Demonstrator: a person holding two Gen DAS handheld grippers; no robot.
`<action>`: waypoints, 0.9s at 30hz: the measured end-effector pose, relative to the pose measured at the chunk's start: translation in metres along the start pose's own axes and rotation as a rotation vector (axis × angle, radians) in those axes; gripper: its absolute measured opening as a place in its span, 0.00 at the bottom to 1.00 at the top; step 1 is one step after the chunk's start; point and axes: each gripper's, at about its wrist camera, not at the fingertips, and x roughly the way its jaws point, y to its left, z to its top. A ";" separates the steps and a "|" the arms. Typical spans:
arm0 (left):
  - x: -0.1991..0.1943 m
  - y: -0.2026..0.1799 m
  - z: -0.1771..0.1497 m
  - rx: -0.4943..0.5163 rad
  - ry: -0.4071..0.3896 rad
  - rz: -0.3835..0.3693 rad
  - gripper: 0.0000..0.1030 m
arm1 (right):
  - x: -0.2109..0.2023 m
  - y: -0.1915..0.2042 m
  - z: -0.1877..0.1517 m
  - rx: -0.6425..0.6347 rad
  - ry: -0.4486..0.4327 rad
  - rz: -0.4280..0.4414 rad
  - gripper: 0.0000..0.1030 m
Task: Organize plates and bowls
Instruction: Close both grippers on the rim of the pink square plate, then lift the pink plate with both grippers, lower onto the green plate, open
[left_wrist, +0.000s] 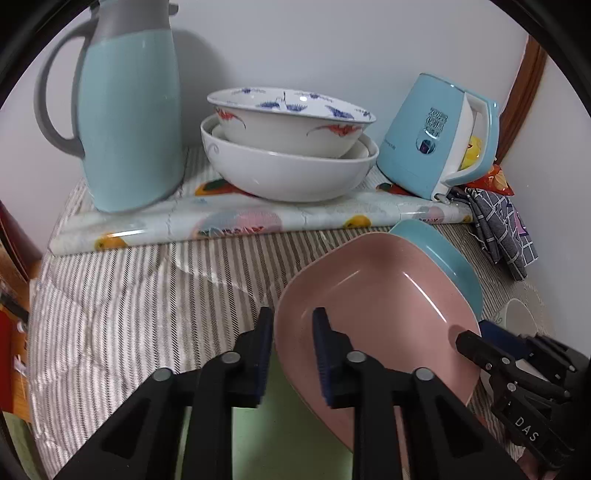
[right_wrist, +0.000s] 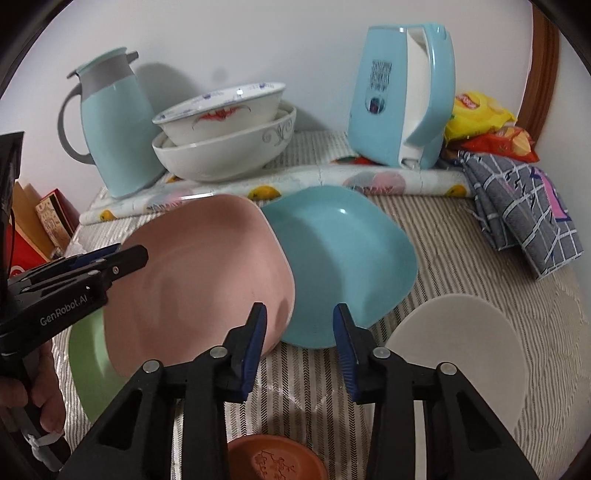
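Note:
A pink square plate (left_wrist: 376, 306) (right_wrist: 199, 266) lies tilted, its left part on a green plate (right_wrist: 88, 369) and its right corner over a blue square plate (right_wrist: 343, 258). My left gripper (left_wrist: 292, 312) (right_wrist: 140, 254) is shut on the pink plate's left rim, one finger outside and one inside. My right gripper (right_wrist: 300, 306) (left_wrist: 476, 336) straddles the pink plate's right corner. Its jaws stand apart, with a gap between the outer finger and the rim. Two white bowls (left_wrist: 288, 147) are stacked at the back.
A white plate (right_wrist: 461, 350) and a terracotta saucer (right_wrist: 277, 458) lie near the front right. A blue jug (left_wrist: 129, 122), a kettle (left_wrist: 432, 140), a rolled mat (left_wrist: 240, 221), a checked cloth (right_wrist: 517, 214) and snack bags (right_wrist: 480, 110) line the wall. Boxes stand at the left edge.

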 end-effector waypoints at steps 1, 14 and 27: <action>0.001 0.000 0.000 -0.002 0.000 -0.003 0.18 | 0.001 0.000 0.000 0.001 0.004 0.010 0.17; -0.022 0.003 -0.006 0.027 -0.033 -0.001 0.09 | -0.007 0.009 -0.002 -0.006 -0.017 -0.026 0.09; -0.062 0.038 -0.034 -0.051 -0.055 0.054 0.09 | -0.022 0.051 -0.011 -0.065 -0.037 0.026 0.08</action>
